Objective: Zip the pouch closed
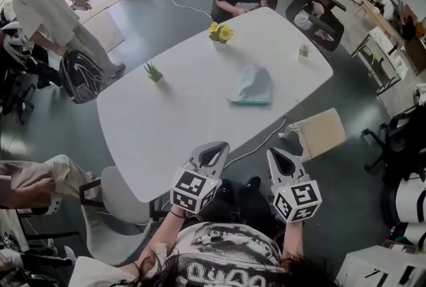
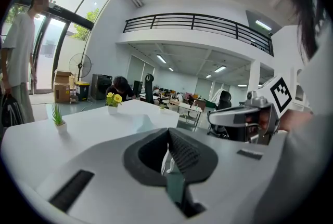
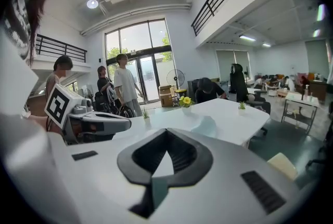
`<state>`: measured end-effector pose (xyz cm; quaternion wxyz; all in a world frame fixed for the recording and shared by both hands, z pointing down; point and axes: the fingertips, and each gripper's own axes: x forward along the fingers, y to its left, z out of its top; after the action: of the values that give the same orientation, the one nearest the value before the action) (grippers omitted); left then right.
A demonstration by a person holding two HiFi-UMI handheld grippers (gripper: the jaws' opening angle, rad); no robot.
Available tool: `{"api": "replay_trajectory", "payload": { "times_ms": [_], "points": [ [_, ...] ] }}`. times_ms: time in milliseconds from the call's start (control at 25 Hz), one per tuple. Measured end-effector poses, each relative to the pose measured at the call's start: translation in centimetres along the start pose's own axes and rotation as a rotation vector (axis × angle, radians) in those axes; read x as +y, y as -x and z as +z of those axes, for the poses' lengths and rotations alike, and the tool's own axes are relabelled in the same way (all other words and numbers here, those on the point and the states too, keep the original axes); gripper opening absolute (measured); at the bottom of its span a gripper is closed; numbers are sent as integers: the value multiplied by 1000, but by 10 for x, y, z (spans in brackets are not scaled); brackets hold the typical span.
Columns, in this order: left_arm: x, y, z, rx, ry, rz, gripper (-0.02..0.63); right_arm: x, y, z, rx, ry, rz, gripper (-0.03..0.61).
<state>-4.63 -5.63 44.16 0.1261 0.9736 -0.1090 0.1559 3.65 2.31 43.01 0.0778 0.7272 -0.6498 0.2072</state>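
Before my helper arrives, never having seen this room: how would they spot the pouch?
Find the large white table. Right of centre, near the yellow flowers, lies the pouch: flat pale-blue fabric with a teal edge, the only thing there not a potted plant.

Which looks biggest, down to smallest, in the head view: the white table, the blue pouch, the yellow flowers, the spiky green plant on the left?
1. white table
2. blue pouch
3. yellow flowers and spiky green plant: these look about the same size, so I won't rank them.
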Motion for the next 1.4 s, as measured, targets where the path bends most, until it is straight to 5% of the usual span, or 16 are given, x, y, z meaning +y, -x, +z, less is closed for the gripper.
{"api": "replay_trajectory", "payload": {
  "times_ms": [760, 1400],
  "points": [
    [54, -88, 5, 57, 51, 142, 11, -68, -118, 7, 114, 73, 197, -8],
    [96, -149, -24, 210, 78, 243, 12, -119, -246, -81, 436, 330, 335, 67]
  ]
}}
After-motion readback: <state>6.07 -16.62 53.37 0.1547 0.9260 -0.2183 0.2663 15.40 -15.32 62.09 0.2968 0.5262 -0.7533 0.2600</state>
